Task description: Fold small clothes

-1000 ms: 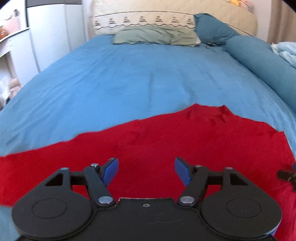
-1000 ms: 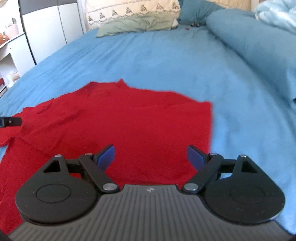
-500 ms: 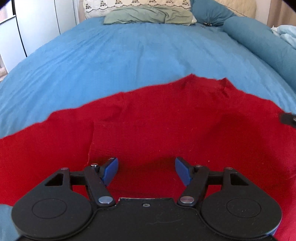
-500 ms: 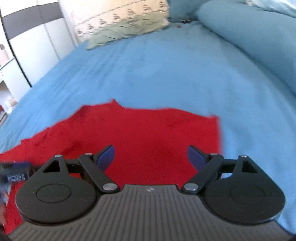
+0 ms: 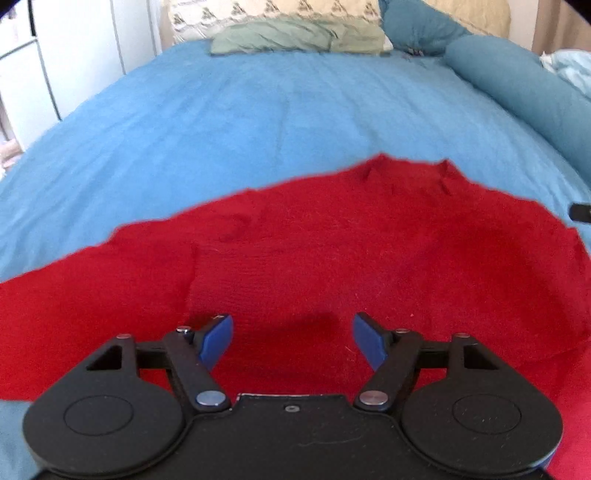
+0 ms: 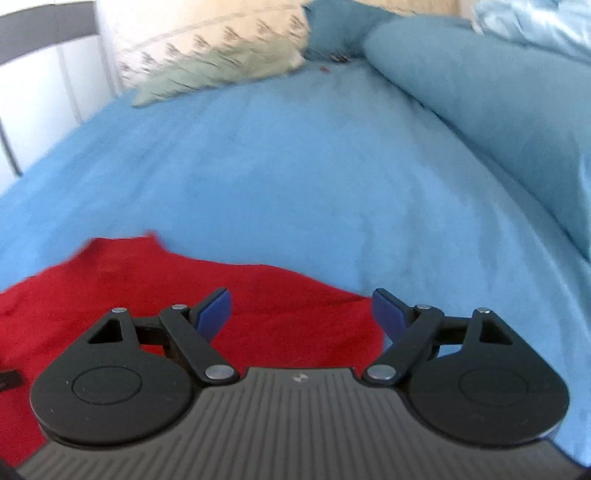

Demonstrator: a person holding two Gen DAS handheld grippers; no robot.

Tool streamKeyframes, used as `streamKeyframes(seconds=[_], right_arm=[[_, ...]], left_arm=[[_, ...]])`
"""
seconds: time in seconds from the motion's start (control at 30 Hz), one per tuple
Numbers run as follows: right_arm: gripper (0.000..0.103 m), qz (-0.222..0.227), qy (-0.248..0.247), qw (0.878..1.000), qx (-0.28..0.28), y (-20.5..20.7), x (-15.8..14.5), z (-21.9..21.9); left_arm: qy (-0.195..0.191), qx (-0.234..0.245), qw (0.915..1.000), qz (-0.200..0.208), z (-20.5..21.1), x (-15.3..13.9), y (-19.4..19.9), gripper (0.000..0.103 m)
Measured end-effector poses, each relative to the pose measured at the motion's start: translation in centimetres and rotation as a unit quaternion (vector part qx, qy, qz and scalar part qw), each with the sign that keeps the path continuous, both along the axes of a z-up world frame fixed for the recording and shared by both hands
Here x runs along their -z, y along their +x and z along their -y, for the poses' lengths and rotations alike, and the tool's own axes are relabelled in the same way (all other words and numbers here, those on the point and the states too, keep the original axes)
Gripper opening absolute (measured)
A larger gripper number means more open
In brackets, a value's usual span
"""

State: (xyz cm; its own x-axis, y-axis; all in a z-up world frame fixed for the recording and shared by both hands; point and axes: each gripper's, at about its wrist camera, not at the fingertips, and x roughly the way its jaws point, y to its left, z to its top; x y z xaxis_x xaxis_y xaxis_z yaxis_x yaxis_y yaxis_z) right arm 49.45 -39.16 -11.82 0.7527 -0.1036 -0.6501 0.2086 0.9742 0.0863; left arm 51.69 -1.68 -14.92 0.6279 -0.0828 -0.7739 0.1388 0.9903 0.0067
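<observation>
— Where spread flat, soft and fuzzy: red garment (image 5: pixel 332 266), knit-like nap, lying on the blue bed sheet (image 5: pixel 258 122). Far edge wavy, rising to two small puckered peaks. Faint vertical crease left of centre, with a low ridge of cloth beside it.

— And the left tongs (image 5: pixel 291 338)?

— Spread wide, holding nothing. Blue pads (image 5: pixel 216 341) flat and smooth, on matte black linkage arms with round silver rivets. Hovering over the near part of the red cloth; contact with it impossible to judge.

— Right tongs (image 6: pixel 301 314)?

— Likewise wide apart, nothing between the pads. Ribbed grey body behind, black disc-shaped housings either side. Placed over the garment's right corner (image 6: pixel 365 325), the left pad above red fabric, the right pad above blue sheet just past the edge. Picture blurred, so fine texture lost.

— Around the bed?

— Sheet slightly brushed, with shallow wrinkles. Long teal bolster (image 5: pixel 517 85), rounded and smooth, along the right side. Crumpled sage-green pillow (image 5: pixel 295 37) at the head, cream patterned pillow (image 5: pixel 266 11) behind it. White cupboard doors (image 5: pixel 74 48) at left. Small dark tip of the other tool (image 5: pixel 580 212) at the right edge of the left view.
</observation>
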Motion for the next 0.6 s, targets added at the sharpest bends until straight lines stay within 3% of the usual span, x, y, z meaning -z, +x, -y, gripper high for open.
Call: streamKeyframes(seconds=[0.13, 0.33, 0.53, 0.6], right_arm=[[0.101, 0.016, 0.0, 1.0, -0.023, -3.5, -4.9, -2.7], [0.101, 0.022, -0.023, 0.998, -0.055, -5.5, -11.8, -10.6], [0.103, 0.025, 0.013, 0.996, -0.087, -6.2, -15.0, -19.7], [0.103, 0.016, 0.031, 0.995, -0.091, -5.8, -15.1, -22.7]], left_arm=[[-0.006, -0.024, 0.9993, 0.028, -1.9, -4.8, -2.8, 0.077], [-0.03, -0.083, 0.9946, 0.055, -7.6, -11.6, -6.5, 0.078], [-0.058, -0.161, 0.9831, 0.065, -17.0, -14.8, -9.1, 0.1], [-0.057, -0.184, 0.979, 0.066, -20.0, -14.8, -9.5, 0.101]])
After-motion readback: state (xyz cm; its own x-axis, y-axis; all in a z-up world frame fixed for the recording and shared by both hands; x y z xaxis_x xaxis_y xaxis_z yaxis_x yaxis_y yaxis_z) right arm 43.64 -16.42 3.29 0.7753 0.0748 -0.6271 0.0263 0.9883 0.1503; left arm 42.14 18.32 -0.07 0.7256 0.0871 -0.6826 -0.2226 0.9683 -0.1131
